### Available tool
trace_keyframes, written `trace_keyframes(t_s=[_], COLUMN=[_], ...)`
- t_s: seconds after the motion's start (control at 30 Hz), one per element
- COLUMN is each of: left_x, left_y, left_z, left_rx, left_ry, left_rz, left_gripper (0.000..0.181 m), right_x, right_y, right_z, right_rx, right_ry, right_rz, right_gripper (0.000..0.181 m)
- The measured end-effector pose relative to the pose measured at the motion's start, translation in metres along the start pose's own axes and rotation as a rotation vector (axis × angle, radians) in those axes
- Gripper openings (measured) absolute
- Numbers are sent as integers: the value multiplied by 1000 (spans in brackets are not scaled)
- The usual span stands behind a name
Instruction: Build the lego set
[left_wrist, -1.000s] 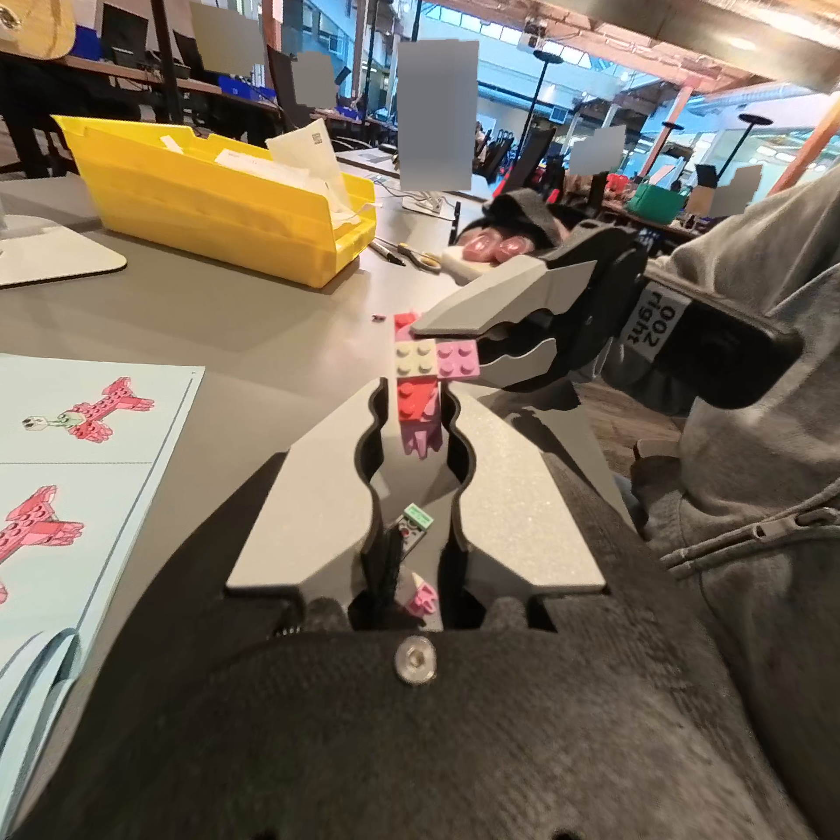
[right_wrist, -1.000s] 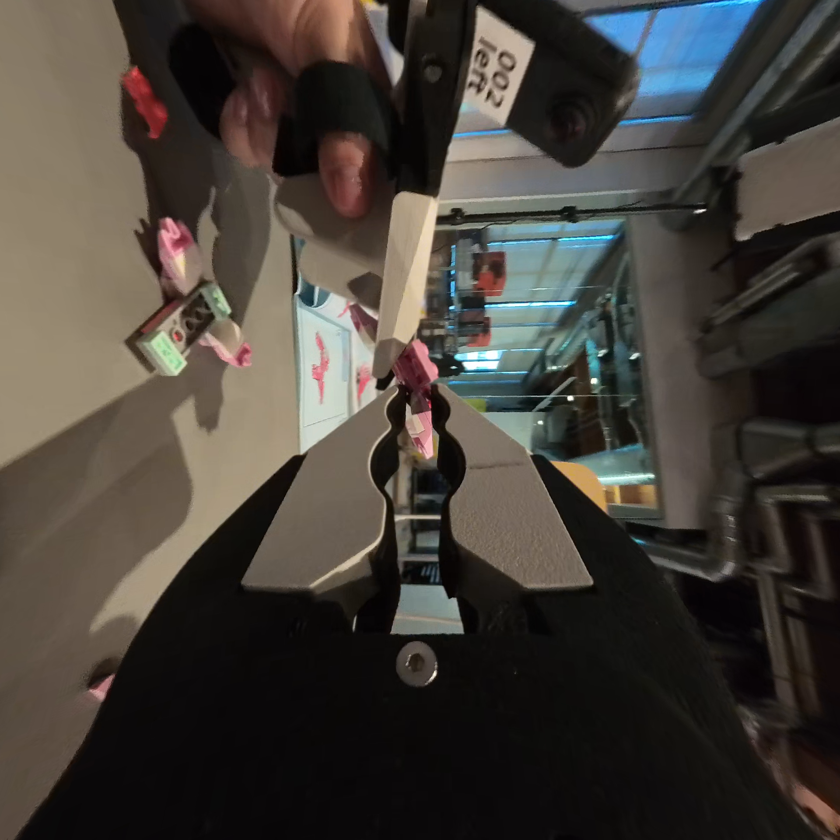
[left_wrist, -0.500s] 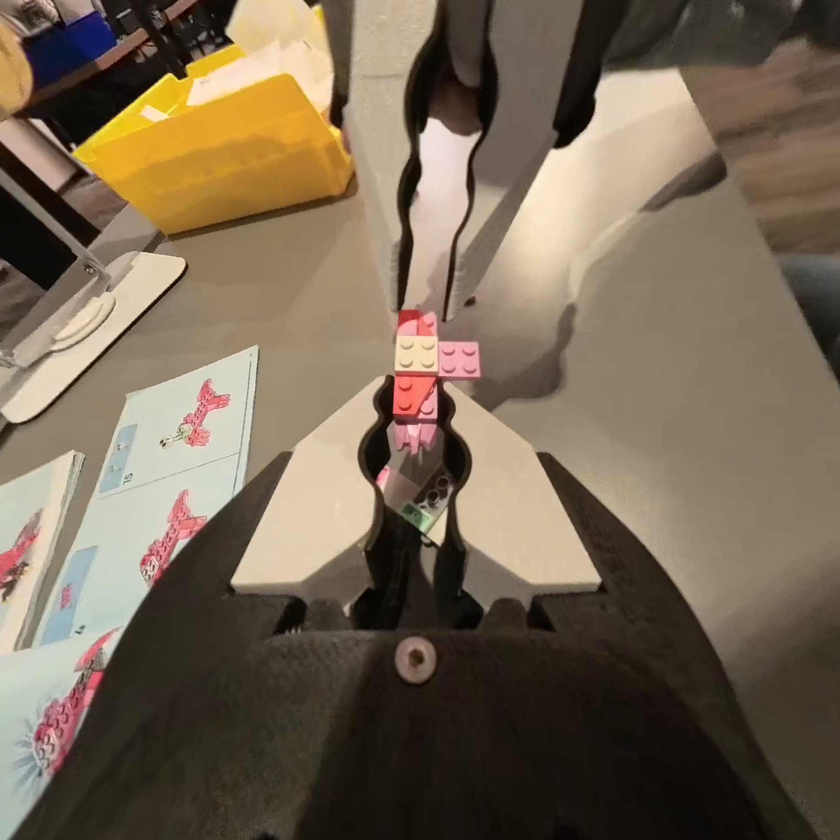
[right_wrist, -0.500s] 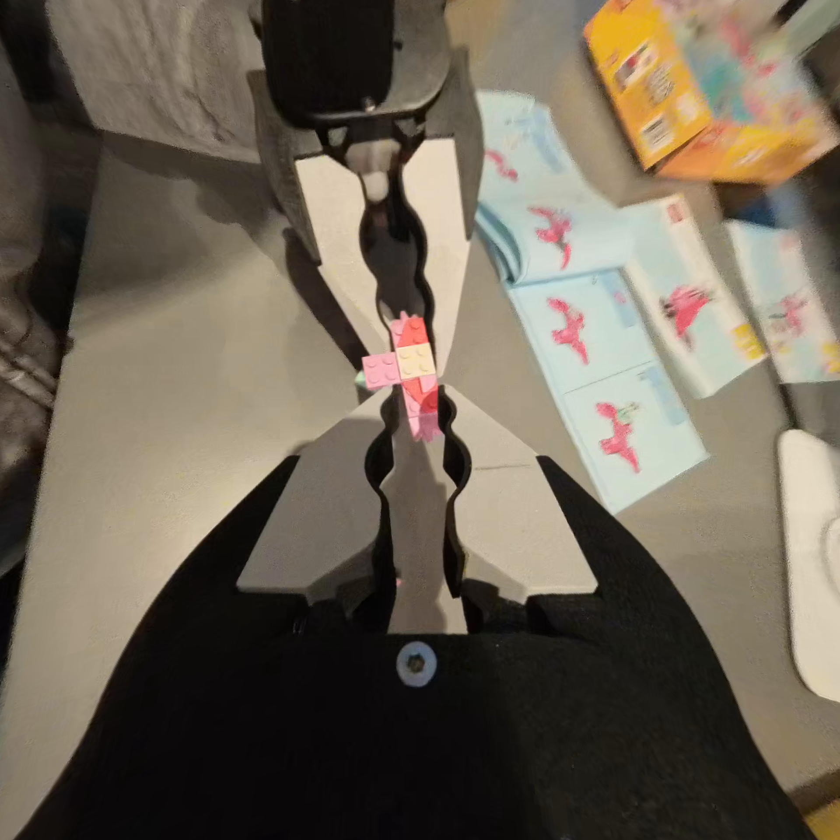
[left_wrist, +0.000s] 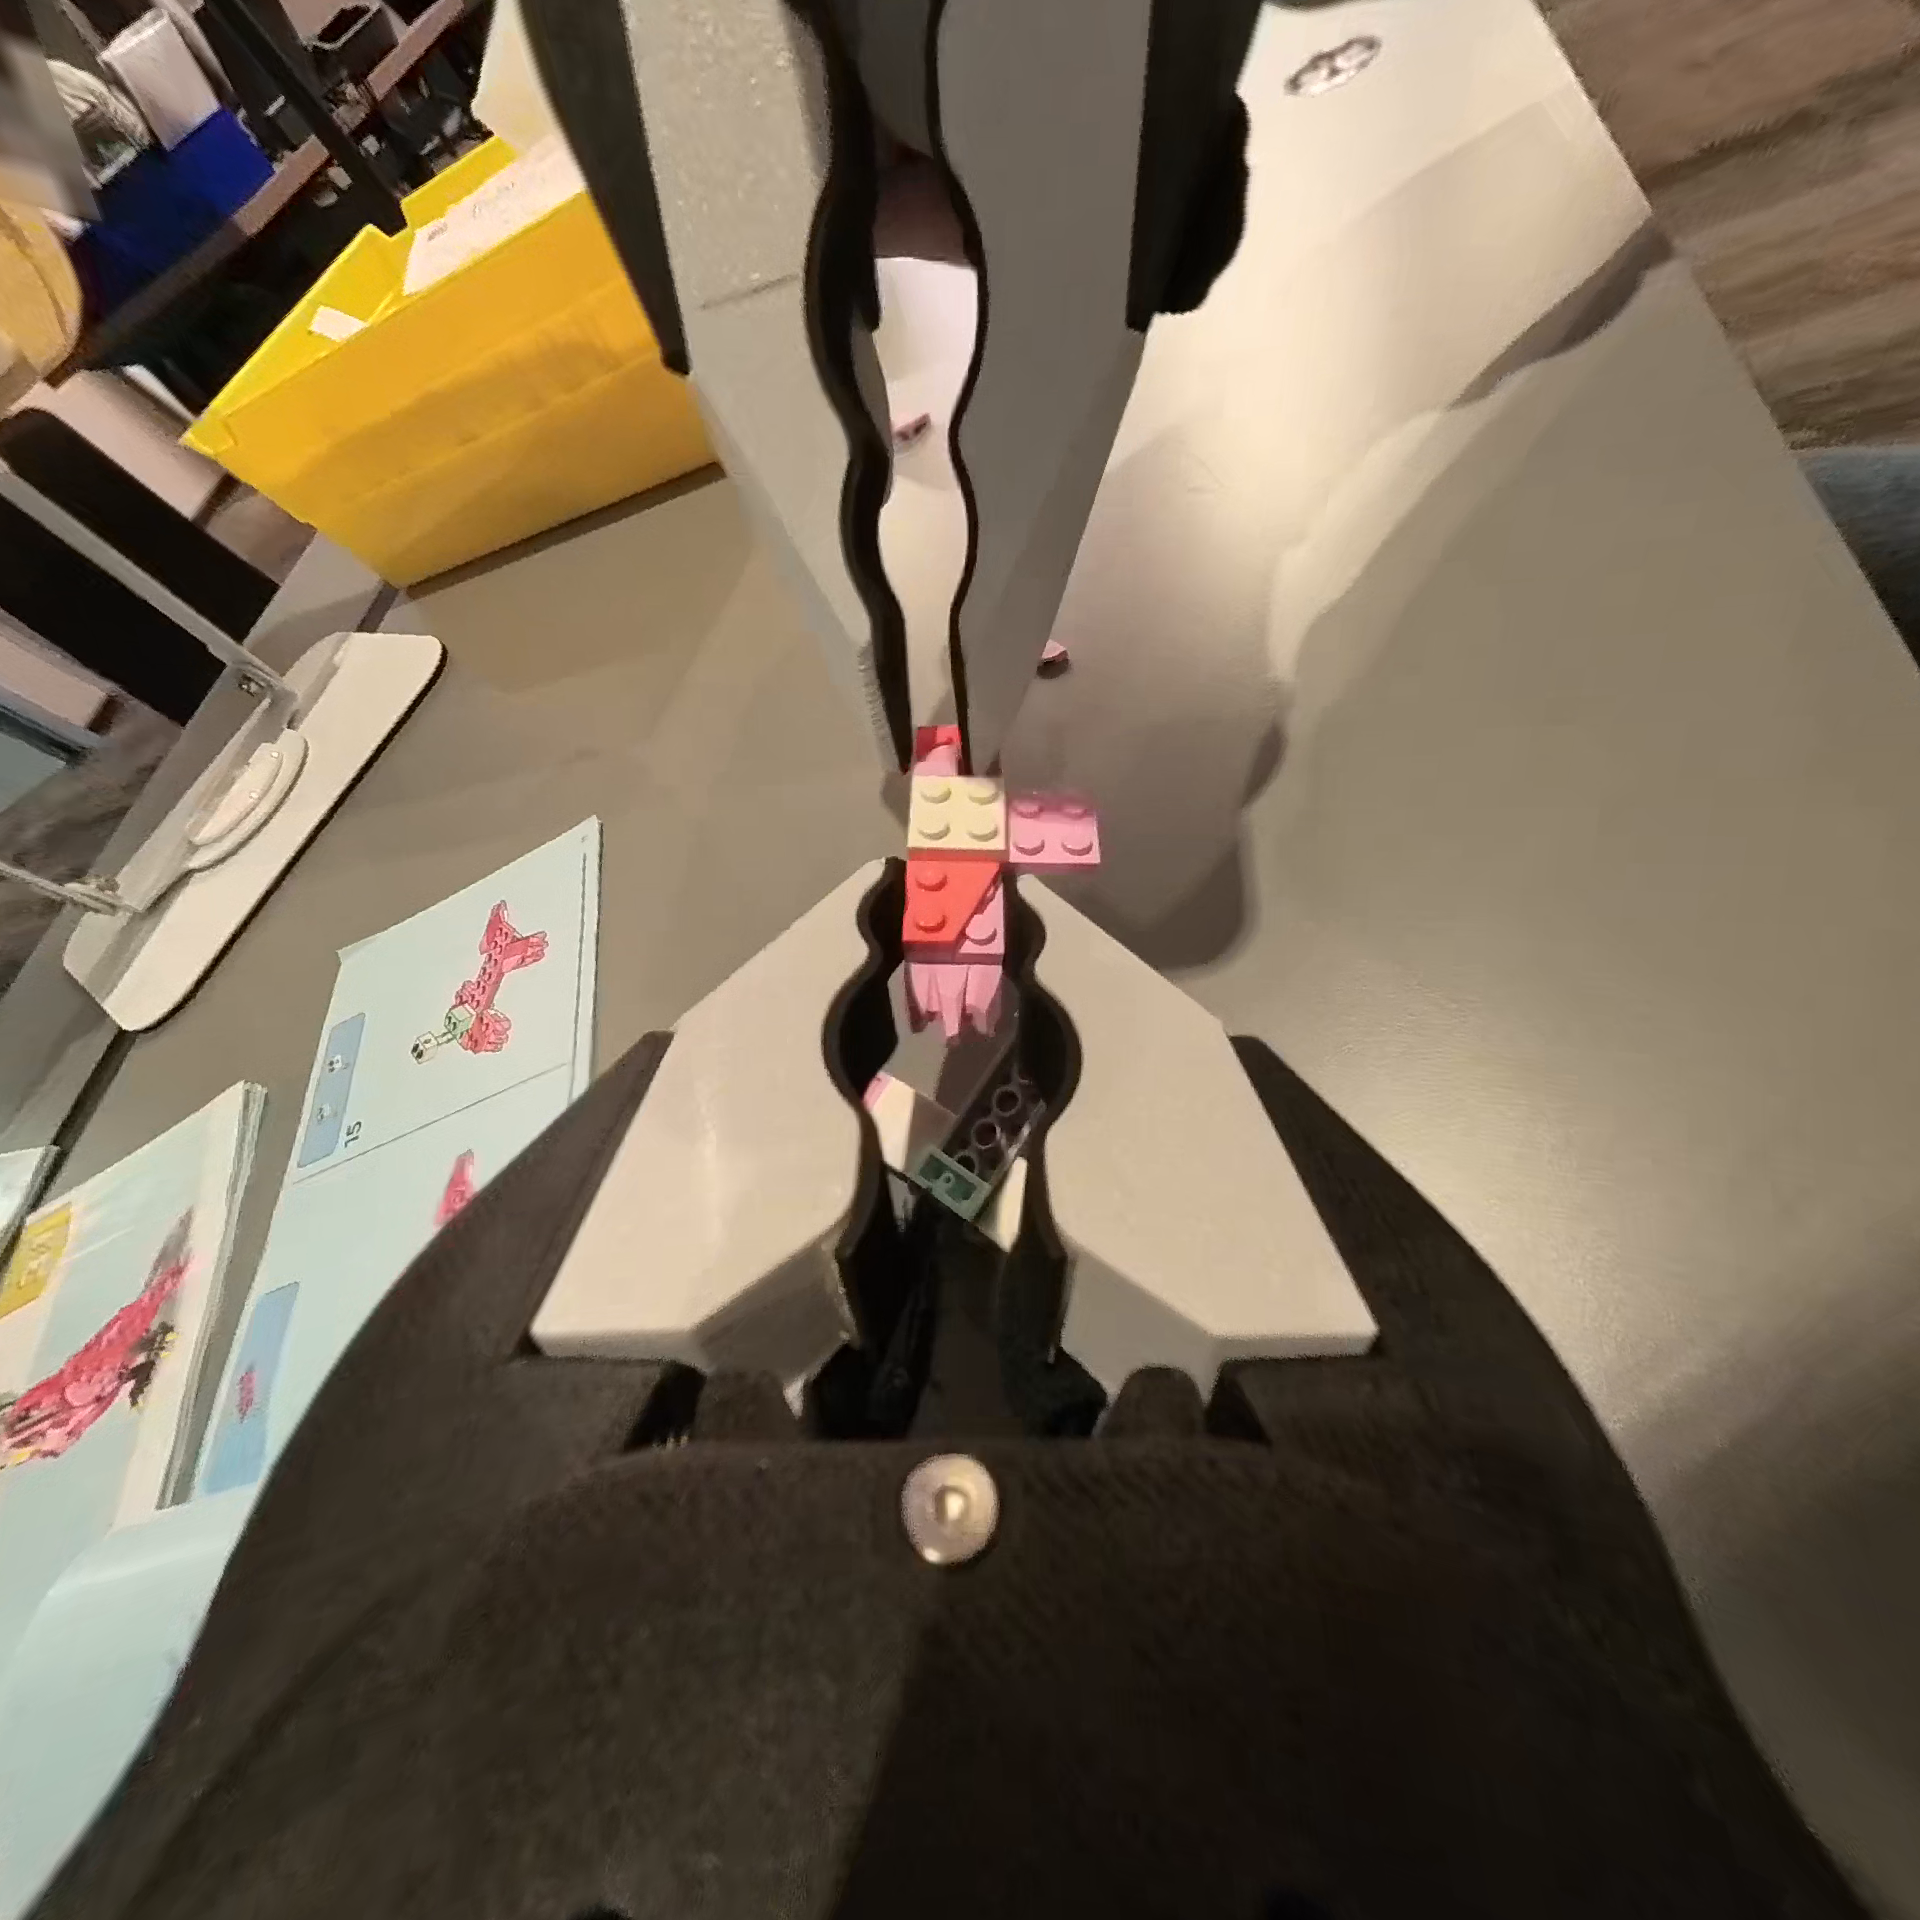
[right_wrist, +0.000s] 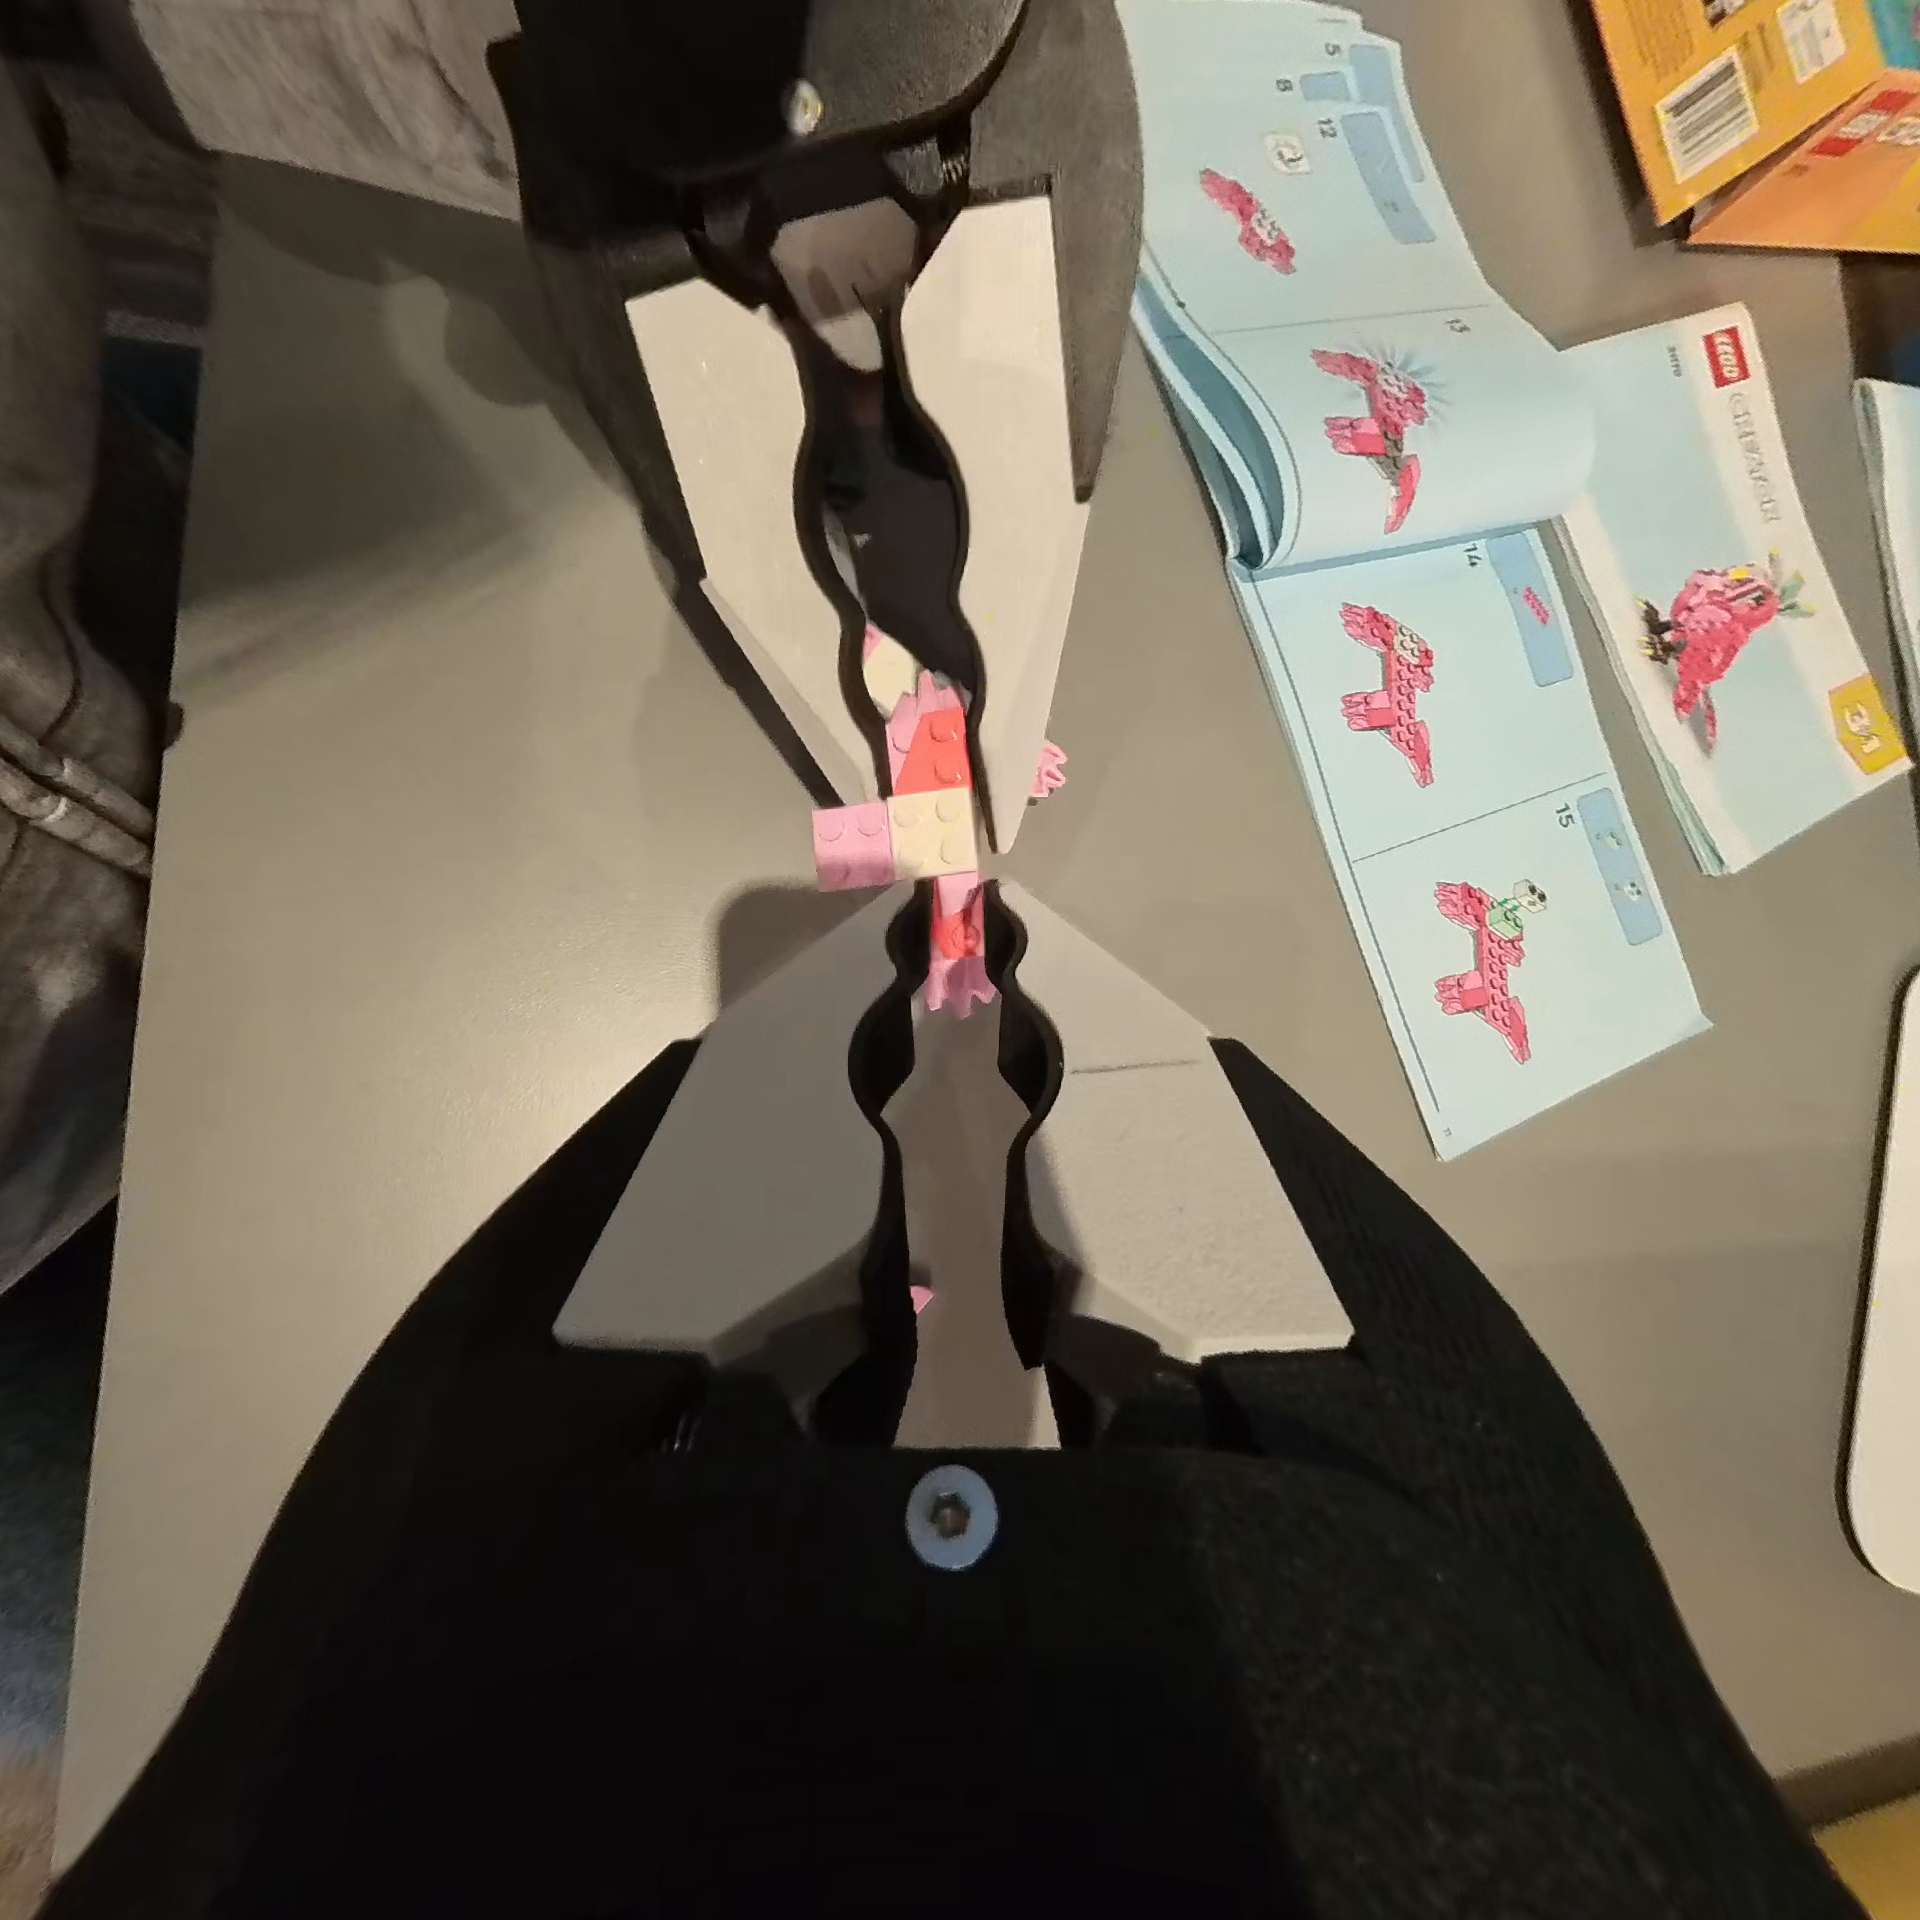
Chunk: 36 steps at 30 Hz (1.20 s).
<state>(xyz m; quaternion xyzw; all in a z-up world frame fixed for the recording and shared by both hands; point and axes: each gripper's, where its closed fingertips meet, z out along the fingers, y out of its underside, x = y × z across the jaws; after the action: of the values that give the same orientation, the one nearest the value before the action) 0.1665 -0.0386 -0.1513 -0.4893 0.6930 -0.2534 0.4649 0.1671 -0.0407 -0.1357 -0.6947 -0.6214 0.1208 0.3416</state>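
A small lego assembly (left_wrist: 940, 904) of red and pink pieces, with a cream plate (left_wrist: 956, 821) and a pink plate (left_wrist: 1055, 836) on top, hangs above the grey table (left_wrist: 1455, 935). My left gripper (left_wrist: 954, 883) is shut on its near end, pads pressed on both sides. My right gripper (left_wrist: 935, 753) comes in from the top of the left wrist view, its tips closed on the far end. In the right wrist view, my right gripper (right_wrist: 951, 899) pinches the red and pink end (right_wrist: 956, 940), and the left gripper (right_wrist: 935, 821) faces it, holding the assembly (right_wrist: 935, 842).
A yellow bin (left_wrist: 447, 416) and a white stand base (left_wrist: 239, 810) sit to the left. Open instruction booklets (right_wrist: 1455, 831) and an orange box (right_wrist: 1766, 104) lie beside the grippers. A black and green piece (left_wrist: 977, 1153) and loose pink pieces (right_wrist: 1051, 769) lie on the table below. Left and right tips are no more than a few centimetres apart.
My right gripper left the assembly's side, opened, swung round to face my left gripper and closed on the far end. My left gripper kept its hold and tilted down toward the table.
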Motion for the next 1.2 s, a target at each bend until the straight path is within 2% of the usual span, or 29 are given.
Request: trace_keyframes(t_s=[0.17, 0.3, 0.53, 0.77, 0.87, 1.0, 1.2], left_x=[3, 5, 5, -1, -5, -9, -14], left_y=[2, 5, 14, 14, 11, 12, 16], left_z=[2, 3, 8, 6, 4, 3, 2], left_rx=[-25, -59, -110, -84, -57, -58, -65], left_ry=[-23, -27, -6, 12, -1, -18, -29], left_rz=[111, 134, 38, -115, -123, -138, -171], left_gripper=[17, 17, 17, 17, 17, 17, 17], right_x=[-6, -7, -2, 8, -1, 6, -6], right_y=[4, 7, 15, 15, 11, 16, 73], right_z=[3, 5, 12, 8, 9, 0, 9], right_rx=[-52, -94, -163, -155, -72, -48, -209], right_ry=[-70, -59, 109, 300, 227, 196, 6], right_rz=[-8, -71, -240, -362, -232, -102, 266], right_gripper=[8, 5, 3, 3, 3, 4, 4])
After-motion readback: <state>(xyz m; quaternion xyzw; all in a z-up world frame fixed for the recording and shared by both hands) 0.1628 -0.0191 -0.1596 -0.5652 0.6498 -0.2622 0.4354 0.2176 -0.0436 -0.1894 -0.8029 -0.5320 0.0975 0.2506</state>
